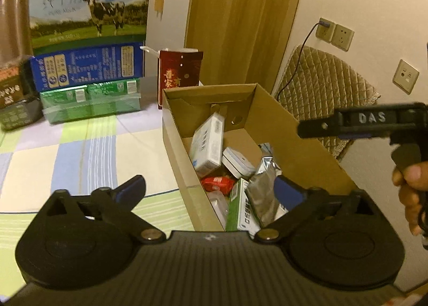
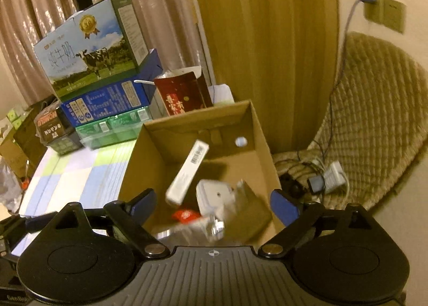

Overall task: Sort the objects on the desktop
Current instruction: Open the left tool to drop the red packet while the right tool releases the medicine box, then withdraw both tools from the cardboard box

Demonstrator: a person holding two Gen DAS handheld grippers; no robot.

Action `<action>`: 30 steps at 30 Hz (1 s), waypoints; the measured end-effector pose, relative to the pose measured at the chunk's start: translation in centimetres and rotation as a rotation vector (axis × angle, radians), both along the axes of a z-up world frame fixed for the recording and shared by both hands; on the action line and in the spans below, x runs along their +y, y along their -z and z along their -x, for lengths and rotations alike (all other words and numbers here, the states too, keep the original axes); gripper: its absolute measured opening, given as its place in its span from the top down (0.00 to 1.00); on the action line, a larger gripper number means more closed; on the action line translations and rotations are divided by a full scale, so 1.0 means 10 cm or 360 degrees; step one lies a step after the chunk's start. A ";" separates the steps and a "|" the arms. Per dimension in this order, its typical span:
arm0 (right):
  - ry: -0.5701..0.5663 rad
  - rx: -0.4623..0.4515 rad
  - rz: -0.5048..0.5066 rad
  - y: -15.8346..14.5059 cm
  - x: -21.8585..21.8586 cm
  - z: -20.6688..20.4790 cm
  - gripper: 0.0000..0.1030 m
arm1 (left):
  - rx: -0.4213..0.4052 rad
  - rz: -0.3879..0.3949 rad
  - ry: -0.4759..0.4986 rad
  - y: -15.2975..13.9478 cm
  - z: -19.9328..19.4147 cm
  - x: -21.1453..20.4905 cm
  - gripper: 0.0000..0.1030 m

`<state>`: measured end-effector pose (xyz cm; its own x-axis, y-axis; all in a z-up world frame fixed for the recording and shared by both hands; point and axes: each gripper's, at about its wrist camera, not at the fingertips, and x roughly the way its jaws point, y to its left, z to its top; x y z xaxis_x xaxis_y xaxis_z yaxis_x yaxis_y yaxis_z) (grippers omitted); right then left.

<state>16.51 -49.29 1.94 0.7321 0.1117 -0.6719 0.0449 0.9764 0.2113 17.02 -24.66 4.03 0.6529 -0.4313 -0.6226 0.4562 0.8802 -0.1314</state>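
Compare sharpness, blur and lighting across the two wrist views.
Left wrist view: warm dim light, cardboard box contents fairly sharp, fisheye bending the edges. Right wrist view: same warm cast, but the white box and red packet inside are smeared by motion blur; the milk carton behind reads clearer.

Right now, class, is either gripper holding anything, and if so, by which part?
Nothing is held. The left gripper and right gripper are both open above the brown cardboard box, fingers empty.

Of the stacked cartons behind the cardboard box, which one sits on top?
The milk carton with the cow picture. It rests on the blue carton, which sits on the green pack.
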 end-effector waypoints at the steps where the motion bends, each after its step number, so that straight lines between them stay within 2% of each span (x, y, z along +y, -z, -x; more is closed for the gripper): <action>1: 0.0006 0.0000 -0.0005 0.00 0.00 0.09 0.11 | -0.0010 -0.0004 -0.0001 -0.01 0.07 0.00 0.01; 7: 0.0070 -0.0016 -0.0011 -0.09 -0.04 0.75 0.06 | 0.0013 0.0010 -0.0038 -0.10 0.57 0.03 0.01; 15: 0.0080 -0.0023 0.0083 -0.18 0.04 1.60 0.02 | 0.0077 -0.0062 -0.0077 -0.17 1.16 0.03 0.01; 18: 0.0090 -0.0029 0.0077 -0.19 0.06 1.84 0.02 | 0.0057 -0.0093 -0.0132 -0.22 1.39 0.03 0.01; 23: 0.0094 -0.0029 0.0046 -0.19 0.07 2.18 0.02 | -0.0063 -0.0176 -0.0184 -0.31 1.76 -0.02 0.01; 30: 0.0110 -0.0045 0.0041 -0.26 0.08 2.47 0.02 | -0.0025 -0.0089 -0.0204 -0.35 2.00 -0.04 0.01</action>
<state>-8.24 -48.51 4.58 0.7563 0.0432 -0.6527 0.1067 0.9763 0.1882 -2.93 -25.03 7.58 0.7102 -0.3084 -0.6328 0.3408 0.9372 -0.0742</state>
